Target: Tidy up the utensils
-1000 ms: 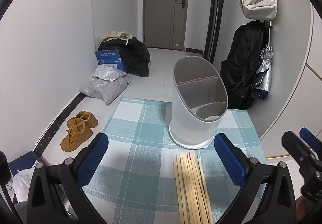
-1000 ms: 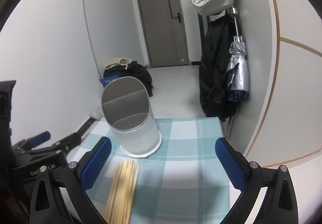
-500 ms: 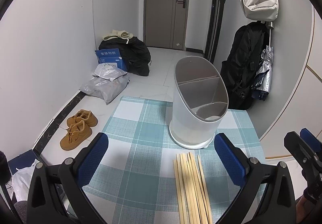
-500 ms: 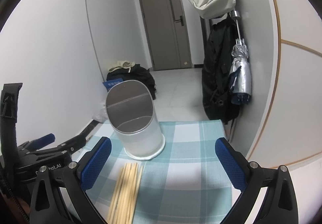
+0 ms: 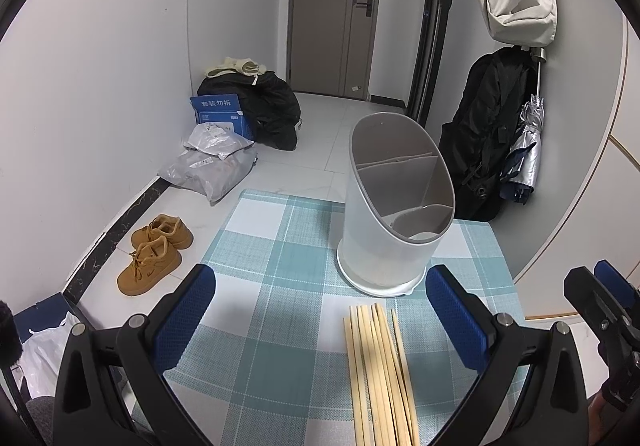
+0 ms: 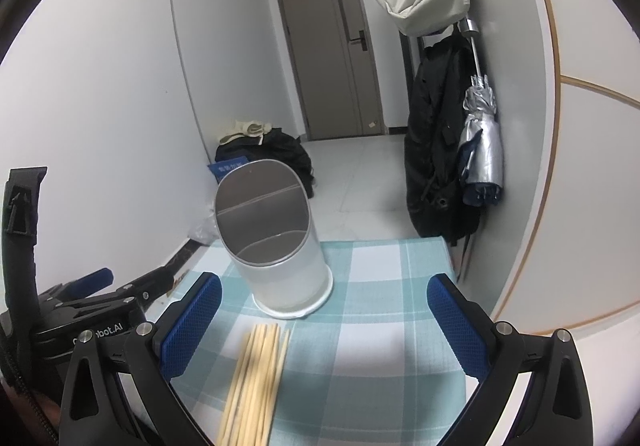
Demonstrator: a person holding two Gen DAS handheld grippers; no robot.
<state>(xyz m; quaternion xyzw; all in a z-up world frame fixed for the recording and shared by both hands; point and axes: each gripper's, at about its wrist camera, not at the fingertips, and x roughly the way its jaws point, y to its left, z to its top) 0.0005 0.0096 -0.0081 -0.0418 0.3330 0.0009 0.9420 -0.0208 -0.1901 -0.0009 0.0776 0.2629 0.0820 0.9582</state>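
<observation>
Left wrist view: the left gripper (image 5: 318, 310) hovers above a table with its blue-padded fingers spread wide and holding nothing. A bundle of wooden chopsticks (image 5: 380, 370) lies flat on the near part of the table, between the fingers and slightly right. Just beyond their far tips stands a white utensil holder (image 5: 384, 230) with a slanted opening and grey dividers; every compartment that can be seen looks empty. The right gripper (image 6: 324, 316), in its own view, is also spread wide and empty, with the chopsticks near its left finger.

The sorting appears not yet begun: all the chopsticks are left to move into the holder.

The table wears a teal and white checked cloth (image 5: 280, 258). Beyond it is a pale tiled hallway with a grey door (image 5: 334, 9) at the far end, tan shoes (image 5: 154, 252) and bags on the floor to the left, and a black coat (image 5: 486, 133), umbrella and cream bag hanging on the right.
</observation>
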